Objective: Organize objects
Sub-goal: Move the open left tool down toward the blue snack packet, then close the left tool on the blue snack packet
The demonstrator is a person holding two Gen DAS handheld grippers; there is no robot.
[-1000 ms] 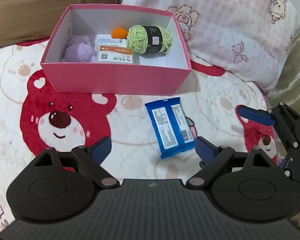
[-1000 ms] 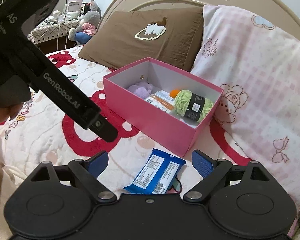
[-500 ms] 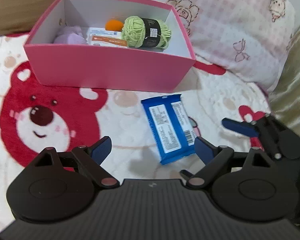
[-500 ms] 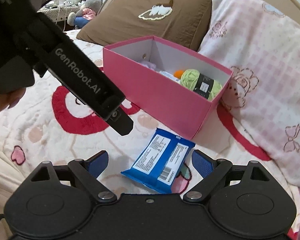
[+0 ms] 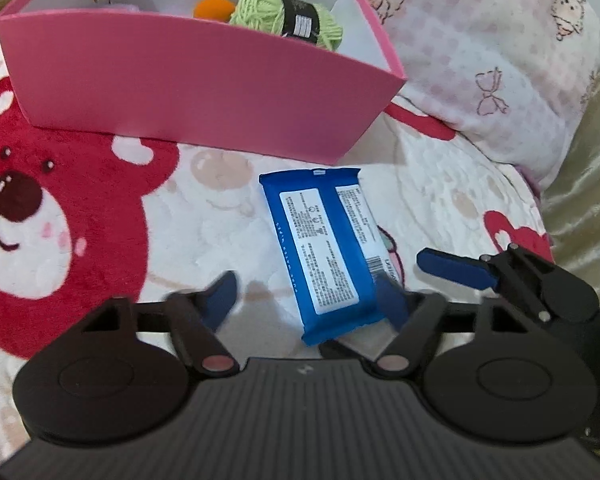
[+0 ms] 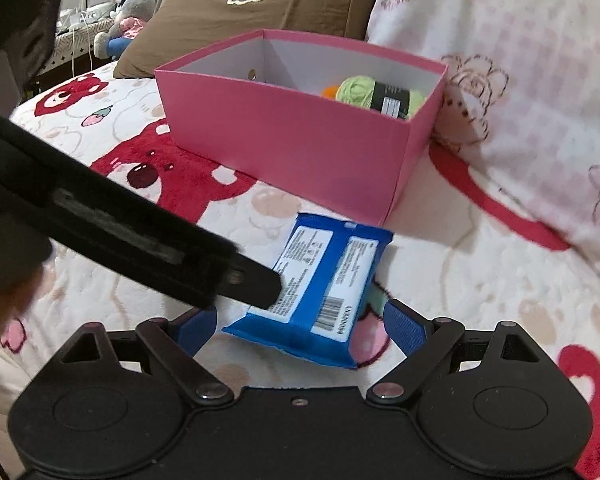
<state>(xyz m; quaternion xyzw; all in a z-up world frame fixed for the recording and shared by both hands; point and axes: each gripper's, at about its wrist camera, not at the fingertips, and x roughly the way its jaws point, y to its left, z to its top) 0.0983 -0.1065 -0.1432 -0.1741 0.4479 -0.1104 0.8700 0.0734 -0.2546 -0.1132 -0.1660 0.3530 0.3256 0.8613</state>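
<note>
The blue snack packet (image 5: 326, 256) lies flat on the bear-print blanket (image 5: 80, 216), just in front of the pink box (image 5: 188, 84), back face up; two white panels of fine print and a barcode (image 6: 335, 315) show, the print too small to read; its long axis runs from the box toward the grippers, barcode end nearest them; the left gripper (image 5: 306, 300) has just been closing, its jaws about half apart with the packet's near end between them, the right pad at or against the packet's edge, the left pad clear of it; the right gripper (image 6: 300, 326) stands wide open astride the same end, pads apart from it; in the box, a green yarn skein (image 5: 288, 16) with a black label band lies beside an orange ball (image 5: 214, 8)
</note>
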